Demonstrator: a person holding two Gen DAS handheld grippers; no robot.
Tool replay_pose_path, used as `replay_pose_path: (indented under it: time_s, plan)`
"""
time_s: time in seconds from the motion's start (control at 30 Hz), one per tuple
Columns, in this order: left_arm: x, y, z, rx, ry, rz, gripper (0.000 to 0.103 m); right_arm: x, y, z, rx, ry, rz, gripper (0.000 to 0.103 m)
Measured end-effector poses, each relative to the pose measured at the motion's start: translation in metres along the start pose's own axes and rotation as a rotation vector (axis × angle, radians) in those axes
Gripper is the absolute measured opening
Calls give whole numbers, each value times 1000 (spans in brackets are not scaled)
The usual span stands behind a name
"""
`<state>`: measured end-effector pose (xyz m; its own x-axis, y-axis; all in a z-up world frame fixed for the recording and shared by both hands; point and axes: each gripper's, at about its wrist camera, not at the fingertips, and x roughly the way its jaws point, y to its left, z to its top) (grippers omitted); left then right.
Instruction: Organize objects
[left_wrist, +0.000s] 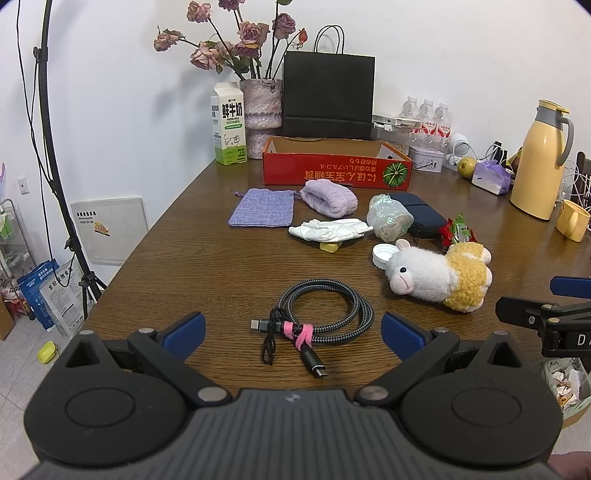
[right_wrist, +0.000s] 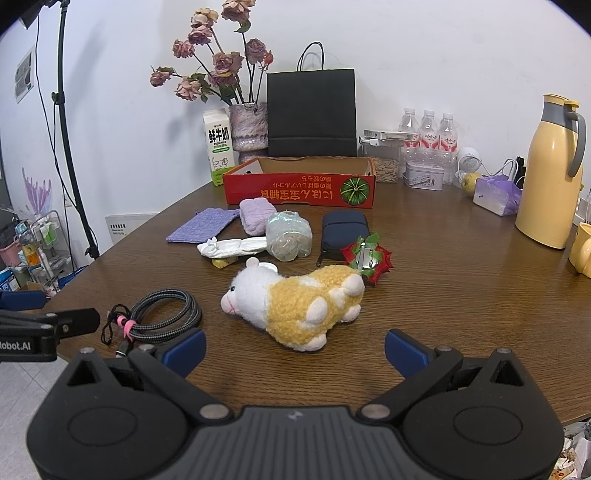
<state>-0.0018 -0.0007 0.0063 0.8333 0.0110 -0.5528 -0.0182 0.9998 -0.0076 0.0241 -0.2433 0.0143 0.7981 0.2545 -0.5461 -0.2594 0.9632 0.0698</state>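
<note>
Both hand-held grippers hover at the near edge of the brown wooden table (left_wrist: 207, 258), jaws spread wide and empty: the left gripper (left_wrist: 293, 330) is lined up on the coiled grey braided cable bound with a pink tie (left_wrist: 321, 314), and the right gripper (right_wrist: 295, 345) faces the white-and-yellow plush sheep lying on its side (right_wrist: 295, 301). Each seems placed to take the nearest loose thing first. Further in, towards the table's middle, lie a flat lilac drawstring pouch (left_wrist: 262, 212), a rolled lilac towel (left_wrist: 328, 199), a crumpled white cloth (left_wrist: 328, 229) resting over a small yellow block (left_wrist: 330, 247), a crushed clear plastic bottle (right_wrist: 288, 236) with its white cap (left_wrist: 382, 253) just behind the sheep, a navy zip case (right_wrist: 345, 230), and a red-and-green foil flower (right_wrist: 367, 256). Behind them, near the far edge, stands the open shallow red cardboard box (right_wrist: 299, 192), apparently empty and most likely the place where these things belong. Sorting looks not yet begun. Along the wall stand a milk carton (left_wrist: 229, 123), a vase of dried roses (left_wrist: 260, 110), a black paper bag (left_wrist: 328, 96) and a yellow thermos jug (left_wrist: 537, 158).
</note>
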Motion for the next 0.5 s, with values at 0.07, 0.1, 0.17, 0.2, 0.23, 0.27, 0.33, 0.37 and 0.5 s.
replay_pose_path:
  time_s: [0.07, 0.1, 0.17, 0.2, 0.23, 0.27, 0.33, 0.37, 0.5]
  plan:
    - [0, 0, 0, 0, -1, 0, 103, 0, 0, 0, 0, -1, 0, 103]
    - [0, 0, 0, 0, -1, 1, 103, 0, 0, 0, 0, -1, 0, 103]
    - [0, 0, -1, 0, -1, 0, 103, 0, 0, 0, 0, -1, -1, 103]
    - [0, 0, 0, 0, -2, 1, 103, 0, 0, 0, 0, -1, 0, 103]
    - [0, -1, -1, 0, -2, 0, 103, 0, 0, 0, 0, -1, 0, 103]
    - [0, -1, -1, 0, -2, 0, 103, 0, 0, 0, 0, -1, 0, 103]
    - [0, -1, -1, 0, -1, 1, 103, 0, 0, 0, 0, -1, 0, 103]
    - [0, -1, -1, 1, -2, 1, 103, 0, 0, 0, 0, -1, -1, 103]
    - [0, -1, -1, 1, -2, 1, 103, 2, -1, 0, -1, -2, 0, 103]
